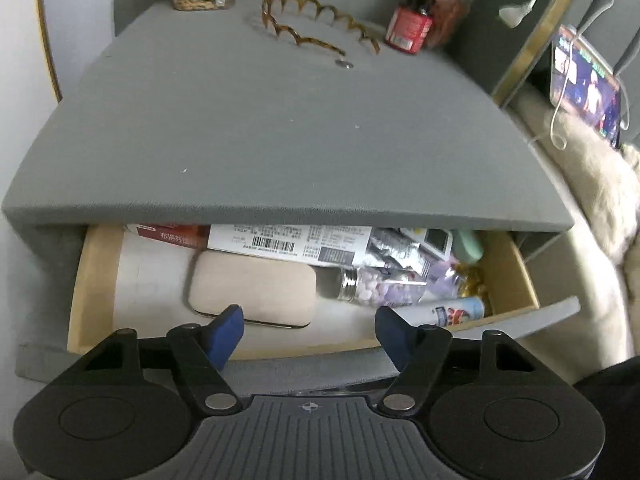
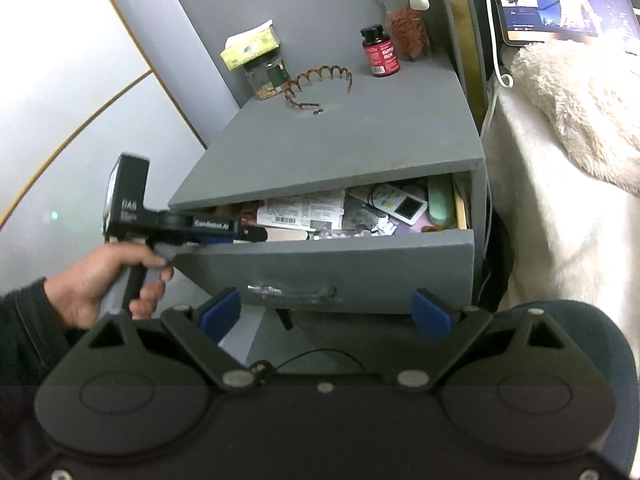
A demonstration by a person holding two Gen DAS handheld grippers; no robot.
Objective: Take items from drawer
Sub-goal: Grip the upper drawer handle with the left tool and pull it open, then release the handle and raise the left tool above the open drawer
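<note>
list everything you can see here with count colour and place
nightstand: 1, grey, beside bed
drawer: 1, grey front, pulled open
beige case: 1, drawer front left
bead bottle: 1, clear with pale purple beads, drawer middle
printed leaflet: 1, white, drawer rear
mint case: 1, drawer right
hair comb band: 1, brown, on top
pill bottle: 1, red label, top rear
jar: 1, clear, top rear left
tablet: 1, screen lit, on bed
left gripper: open, over drawer front
right gripper: open, facing drawer front

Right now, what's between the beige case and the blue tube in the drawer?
In the left wrist view, a bottle of pastel beads lies between the beige case and the blue tube.
</note>
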